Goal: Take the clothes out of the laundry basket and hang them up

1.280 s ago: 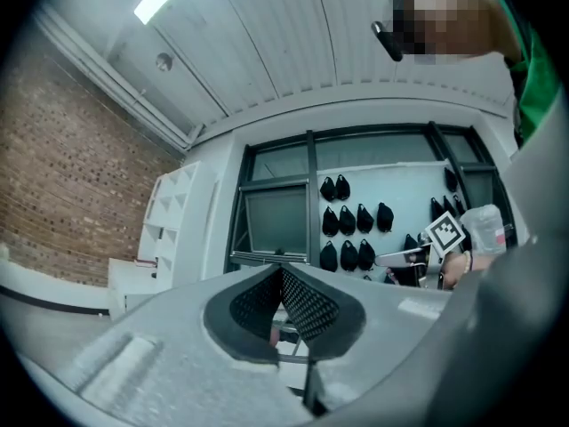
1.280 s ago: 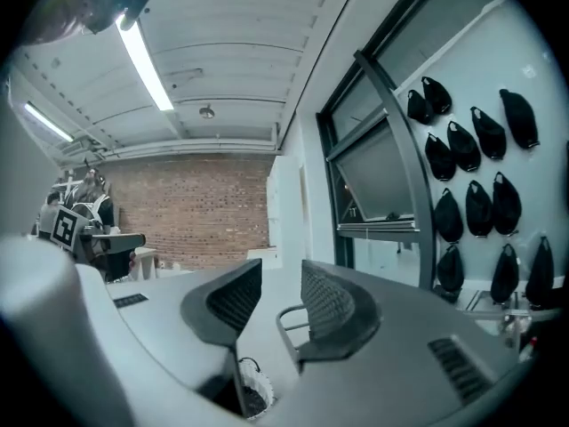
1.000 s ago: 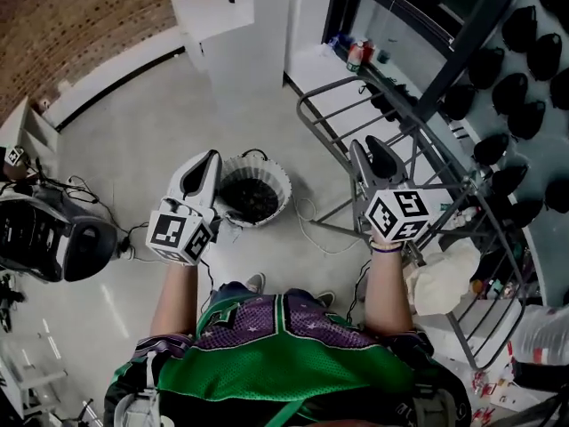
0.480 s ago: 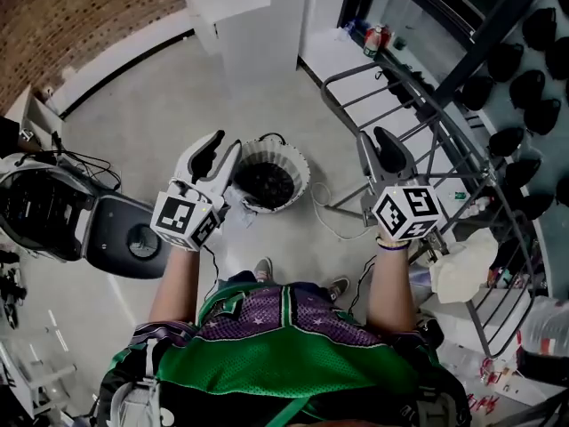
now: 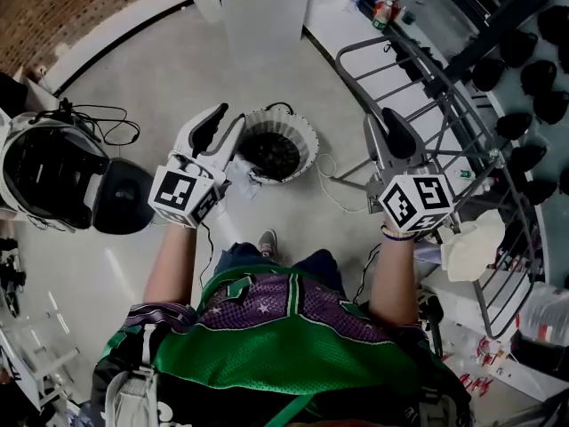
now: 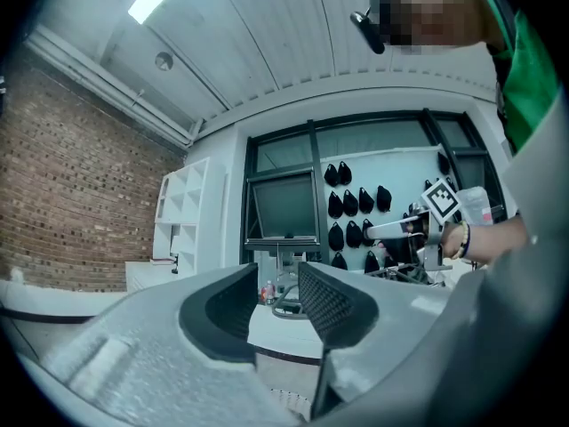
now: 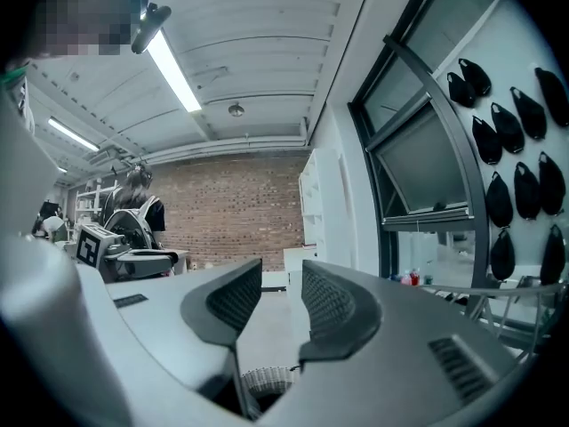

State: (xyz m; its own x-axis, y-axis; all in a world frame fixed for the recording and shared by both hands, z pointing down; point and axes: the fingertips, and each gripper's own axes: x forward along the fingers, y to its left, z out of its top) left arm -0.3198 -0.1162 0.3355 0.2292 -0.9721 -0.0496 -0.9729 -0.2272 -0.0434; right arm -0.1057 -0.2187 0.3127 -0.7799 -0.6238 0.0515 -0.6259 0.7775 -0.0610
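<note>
You hold your left gripper (image 5: 222,124) out level in front of you; its jaws have just been opening and now stand spread, with nothing between the pads, only a far window and a white ledge showing through the gap; your right gripper (image 5: 384,127) is level too, its jaws parted by a similar gap and holding nothing.

The round white laundry basket with a slatted wall (image 5: 305,134) stands upright on the pale grey floor (image 5: 160,78) ahead of your feet; in the head view it lies between the two grippers, nearer the left one, whose tips show just beside its rim; in the right gripper view the rim shows low beneath the jaws, so that gripper is above the basket and apart from it. The dark clothes (image 5: 274,154) lie heaped inside the basket; neither gripper touches them.

The grey metal tube drying rack (image 5: 436,96) stands to your right, its bars running away past the right gripper; a pale crumpled cloth (image 5: 469,245) sits at the rack's near end, though you cannot tell whether it hangs on a bar or rests beside it. Black cables (image 5: 102,114) loop on the floor well to the left of the basket; a red-brown brick wall (image 5: 53,7) closes the far left corner.
</note>
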